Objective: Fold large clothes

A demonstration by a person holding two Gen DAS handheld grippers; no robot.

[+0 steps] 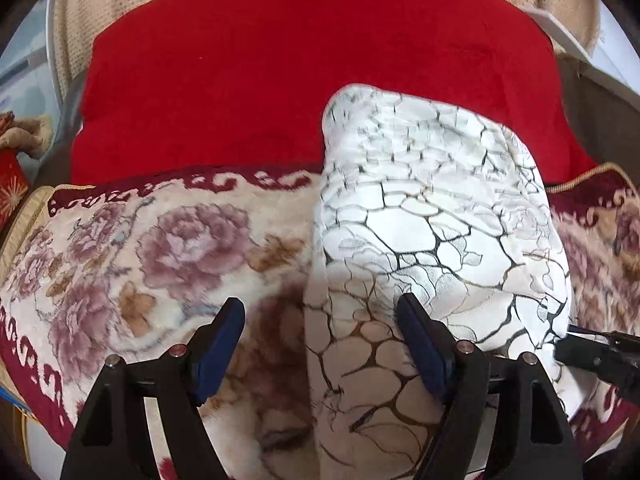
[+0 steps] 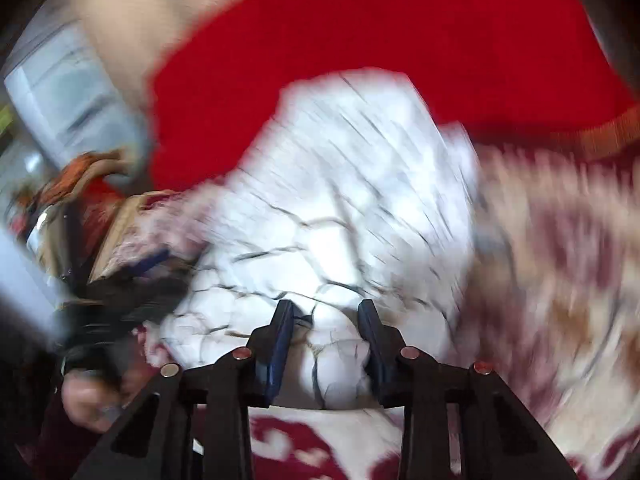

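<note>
A white garment with a black and gold crackle print lies folded in a long strip on a floral blanket. My left gripper is open over the strip's near left edge, its right finger resting on the cloth. My right gripper has its jaws part open around a bunched fold of the same garment; that view is blurred by motion. The right gripper's tip also shows at the right edge of the left wrist view, touching the cloth.
A red blanket covers the surface behind the floral blanket. A beige knitted cover lies further back. In the right wrist view a hand holds the left gripper at the left, near clutter and a pale panel.
</note>
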